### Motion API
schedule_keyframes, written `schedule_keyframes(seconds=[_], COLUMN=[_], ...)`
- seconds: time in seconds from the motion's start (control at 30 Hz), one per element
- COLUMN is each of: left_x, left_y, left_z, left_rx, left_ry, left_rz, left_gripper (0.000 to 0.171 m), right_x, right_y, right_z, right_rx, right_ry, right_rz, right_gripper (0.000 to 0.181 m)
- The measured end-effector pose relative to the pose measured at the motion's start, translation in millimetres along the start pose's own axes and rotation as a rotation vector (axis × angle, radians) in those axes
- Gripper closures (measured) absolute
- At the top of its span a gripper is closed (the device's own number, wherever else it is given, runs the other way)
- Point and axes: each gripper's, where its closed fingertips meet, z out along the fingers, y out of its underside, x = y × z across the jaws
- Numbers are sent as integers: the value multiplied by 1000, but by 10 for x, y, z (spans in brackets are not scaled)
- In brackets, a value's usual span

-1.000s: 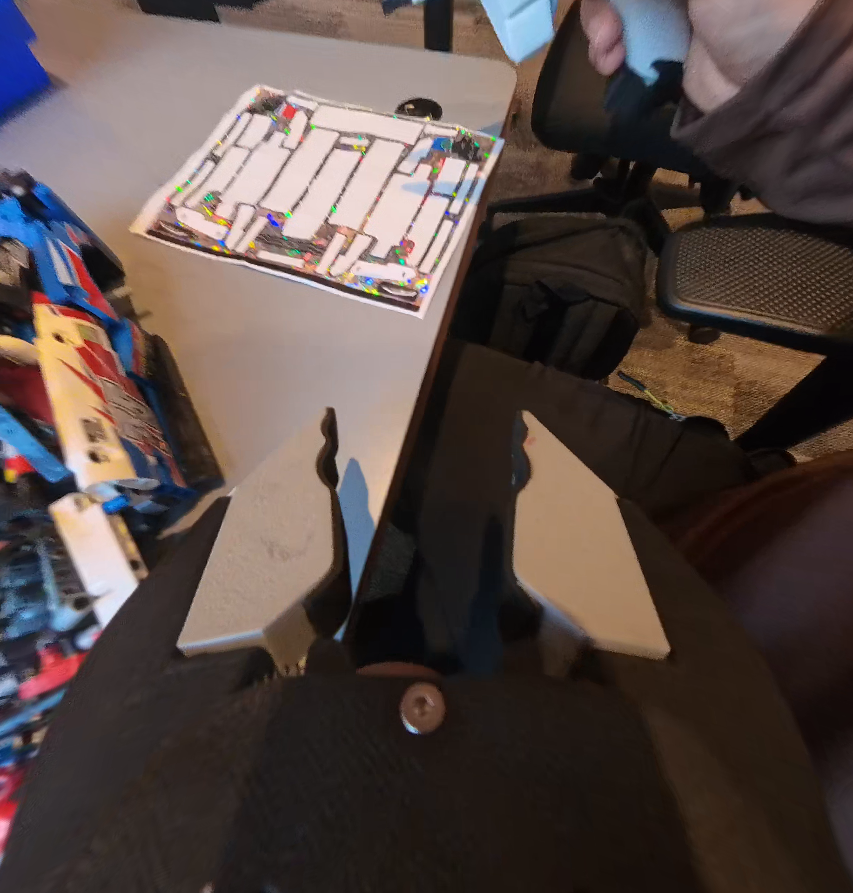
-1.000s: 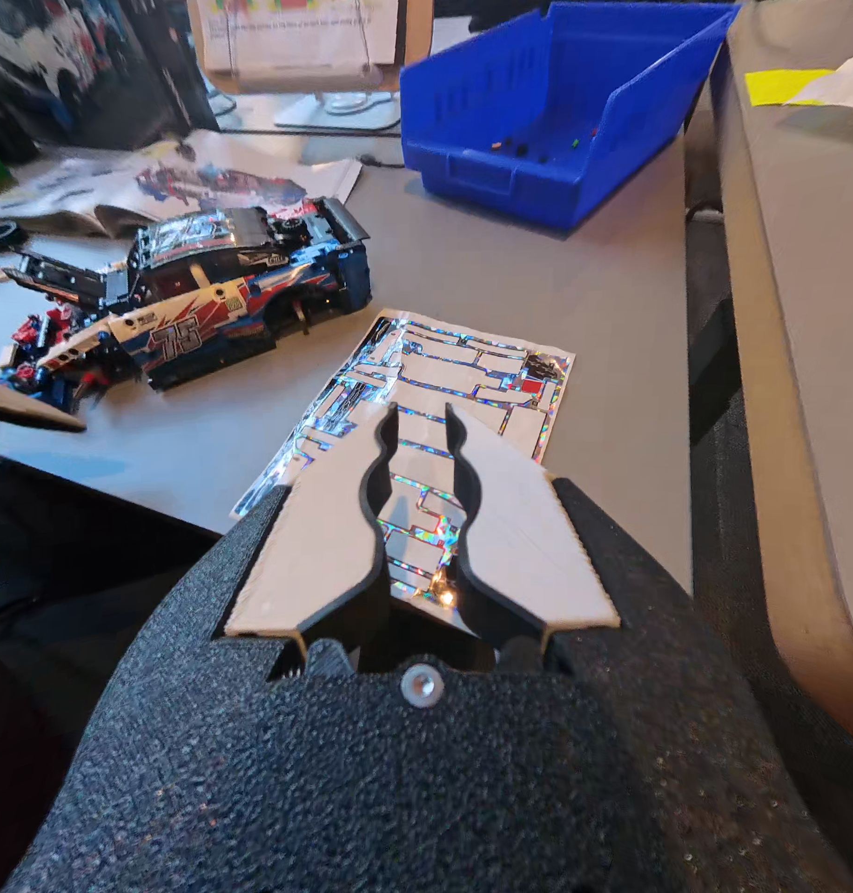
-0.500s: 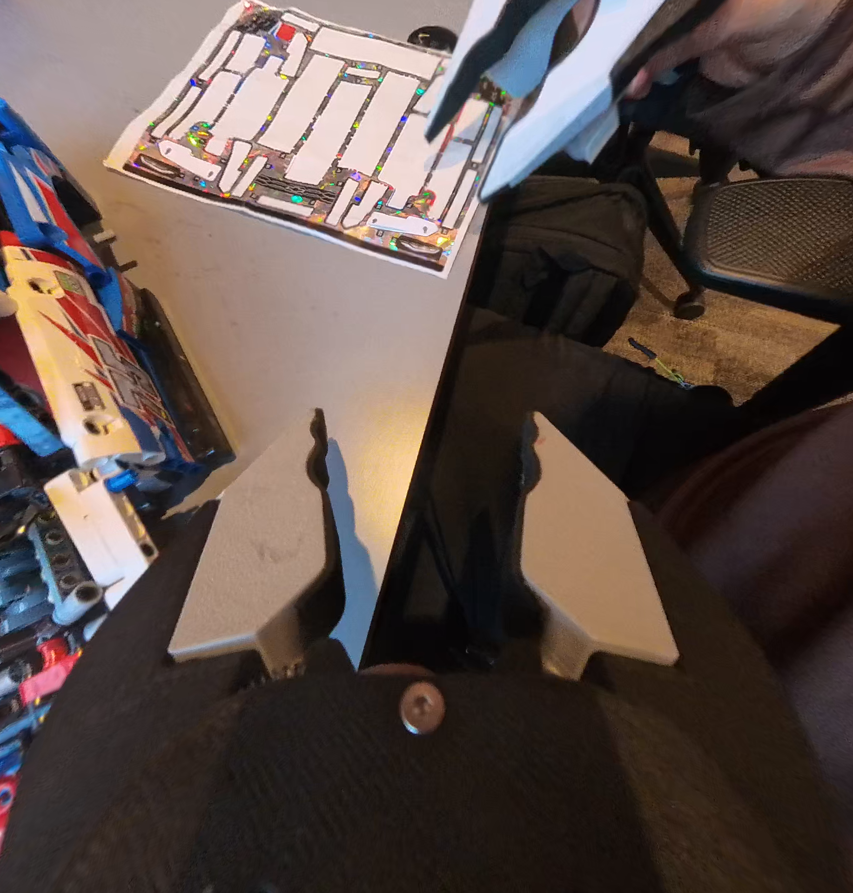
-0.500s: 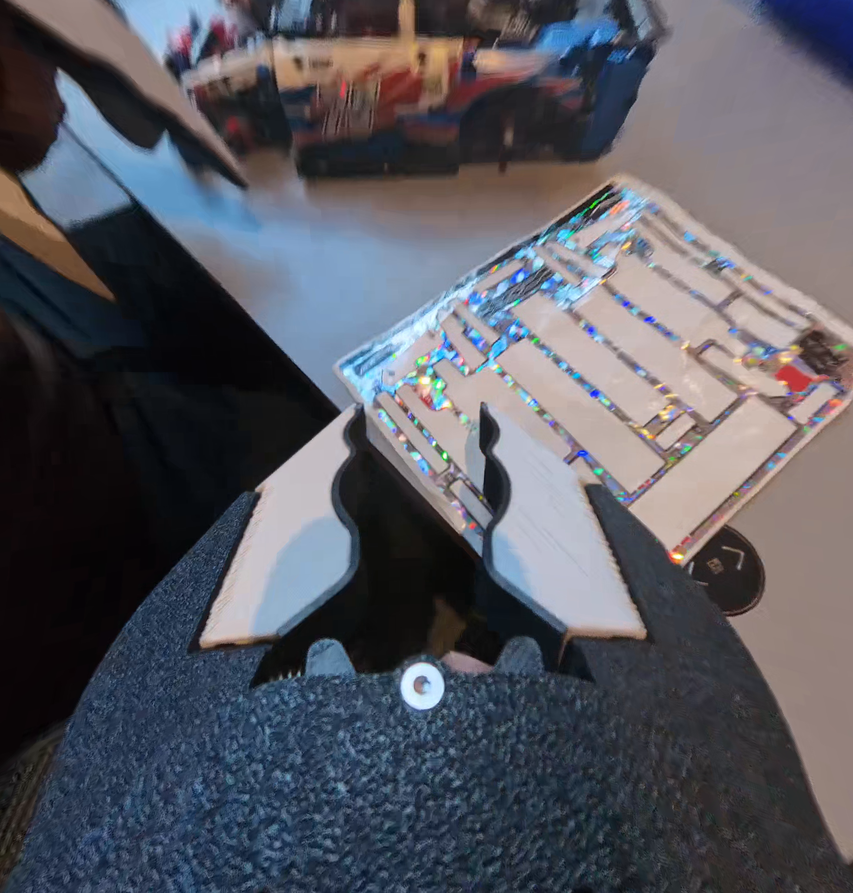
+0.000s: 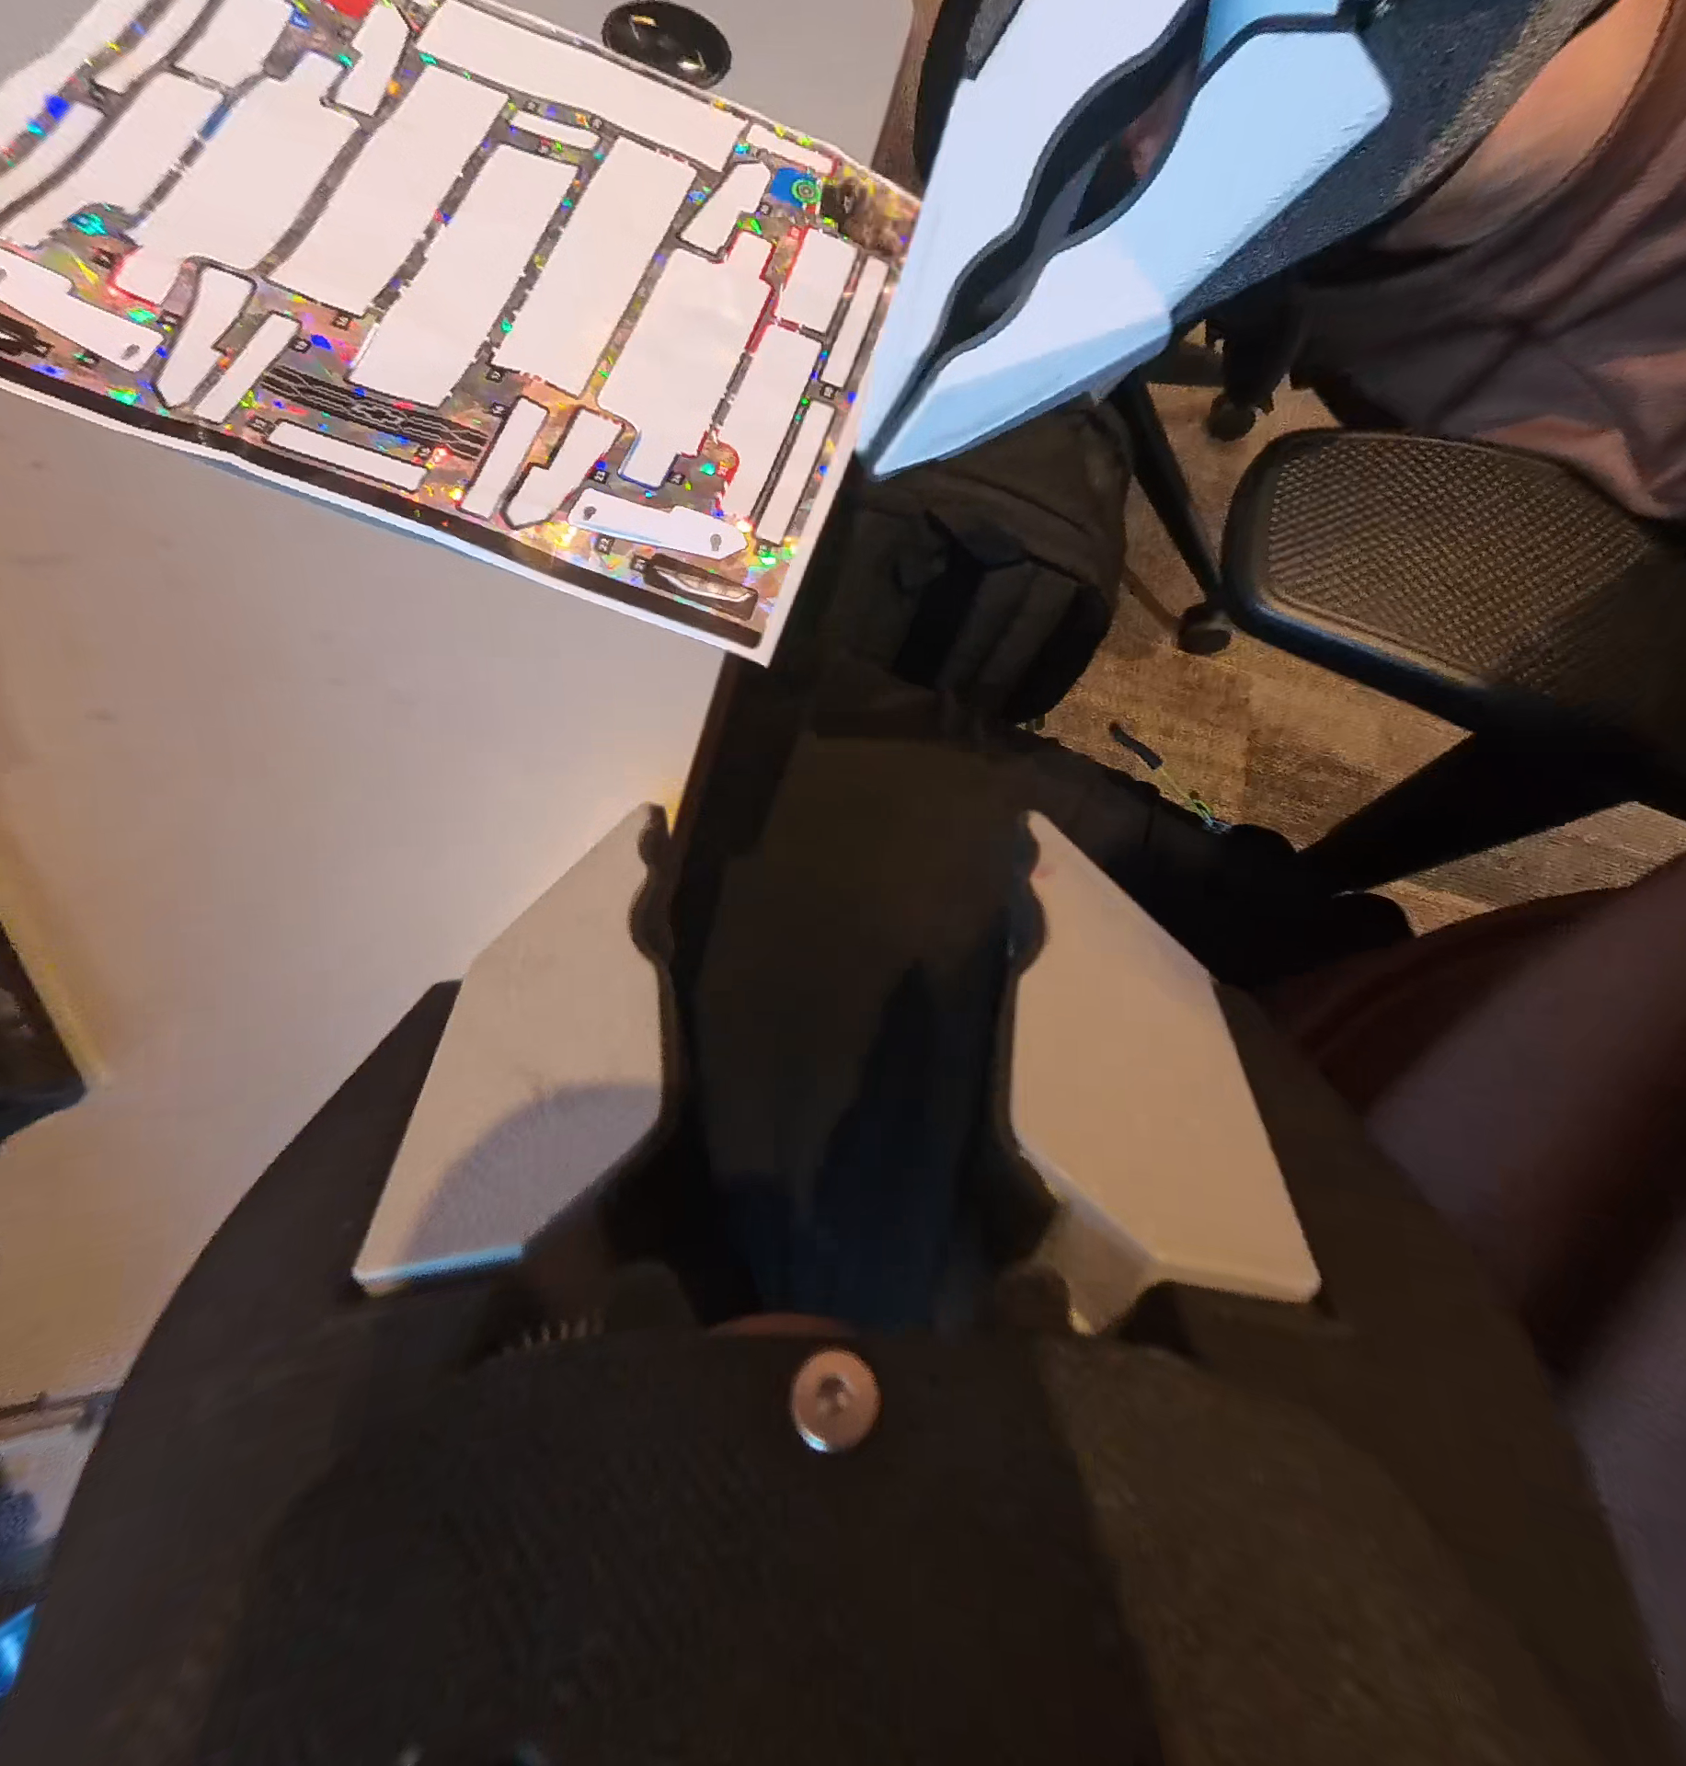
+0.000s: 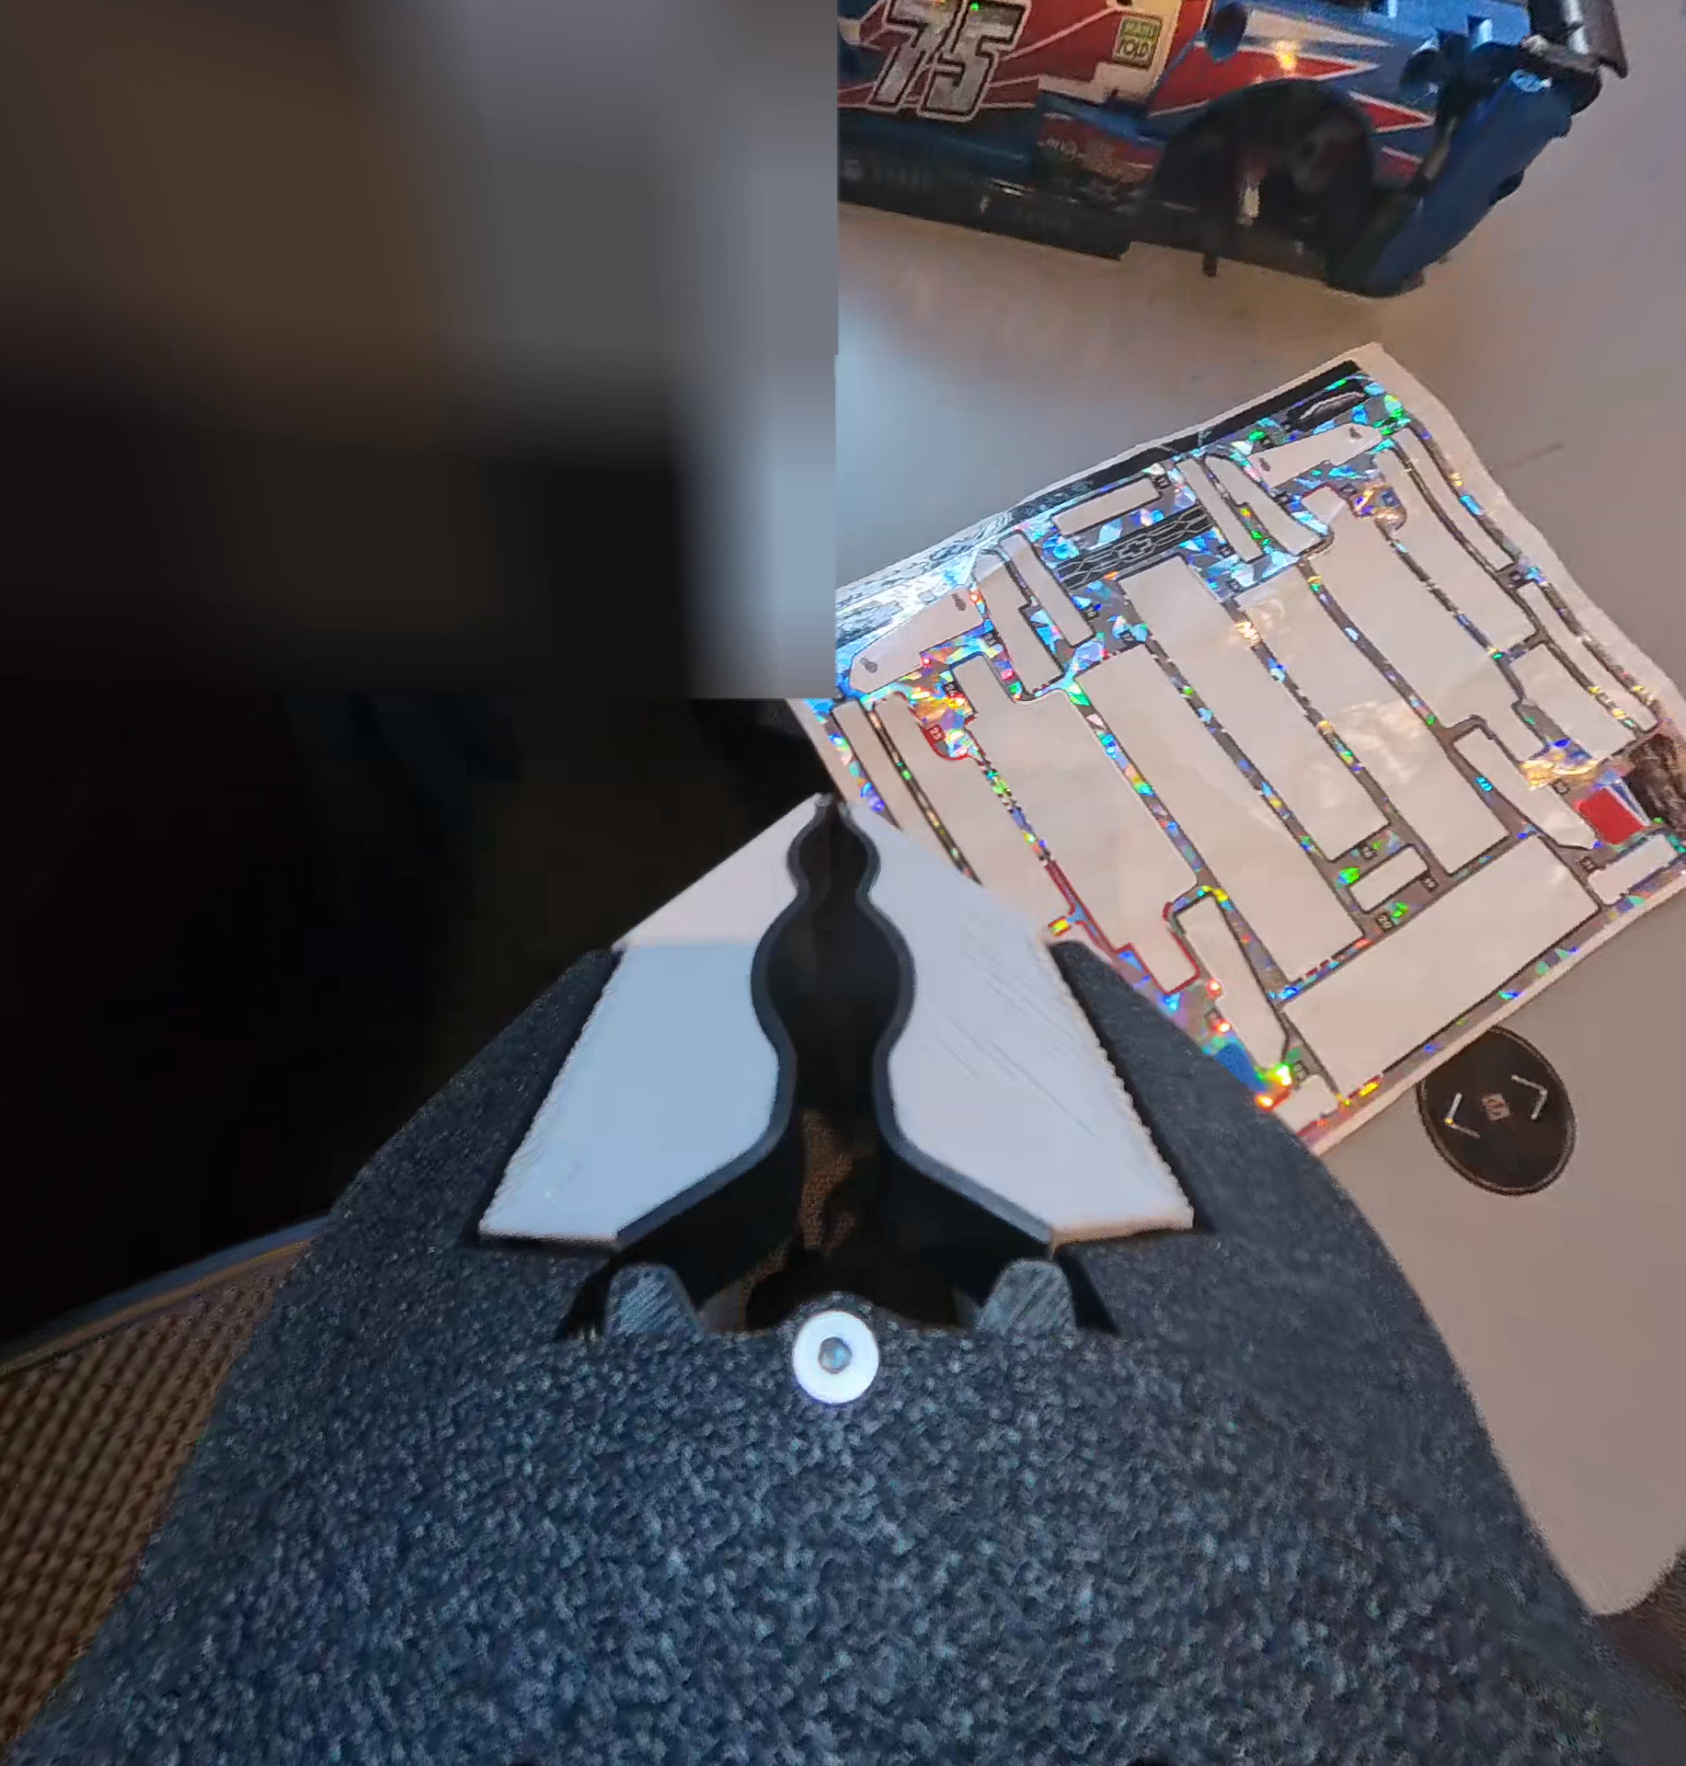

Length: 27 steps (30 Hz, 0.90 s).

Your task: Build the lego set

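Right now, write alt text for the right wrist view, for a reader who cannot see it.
The right gripper, its grey fingers closed and empty, hovers at the near edge of a holographic sticker sheet lying flat on a pale table. Beyond the sheet stands a blue, red and white lego race car.

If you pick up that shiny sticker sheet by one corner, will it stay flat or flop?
The sticker sheet would probably flop: it looks paper-thin. Its glossy foil may be slippery. It likely weighs very little, since most stickers appear already peeled off.
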Motion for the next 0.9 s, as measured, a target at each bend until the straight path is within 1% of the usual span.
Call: schedule_keyframes(seconds=[0.07,0.13,0.17,0.2,0.23,0.3,0.33,0.37,0.4,0.5,0.57,0.6,0.67,0.77,0.8,0.83,0.87,0.9], left_x=[17,22,26,39,58,102,124,138,150,221,333,346,332,367,402,432,443,446], left_y=[17,39,42,46,53,66,69,77,94,163,143,126,77,-80,-125,-157,-172,-191], left_z=[-12,-46,-65,-84,-98,-119,-129,-138,-144,-179,-248,-281,-341,-456,-487,-504,-504,-512], left_rx=[2,-4,2,8,11,14,20,28,34,52,97,119,145,223,249,268,285,308], left_ry=[-5,-14,-19,-19,-15,-7,-4,-4,0,71,187,230,319,502,568,618,643,666], left_rz=[1,-2,-3,-6,-11,-19,-23,-27,-35,-109,-149,-175,-268,-436,-483,-527,-562,-598], left_gripper=[103,103,103,103,103,103,103,103,103,104,110,110,99,96,99,107,123,132], right_x=[-20,-5,15,44,65,166,188,169,126,-29,-189,-289,-501,-751,-820,-888,-951,-1004], right_y=[-20,-63,-52,-31,14,101,78,31,-28,-267,-398,-435,-473,-483,-510,-536,-545,-546], right_z=[-37,-53,-32,8,68,162,163,145,119,-16,-115,-147,-176,-189,-207,-226,-237,-246], right_rx=[7,10,-10,-33,-63,-121,-119,-112,-102,-17,36,50,67,72,90,106,112,110], right_ry=[25,85,125,169,201,302,345,361,358,366,375,373,365,374,384,387,384,382], right_rz=[-28,-84,-125,-170,-213,-301,-356,-395,-406,-417,-460,-486,-542,-611,-636,-655,-669,-682], right_gripper=[179,143,135,134,134,150,159,174,181,181,181,181,181,181,181,181,181,181])
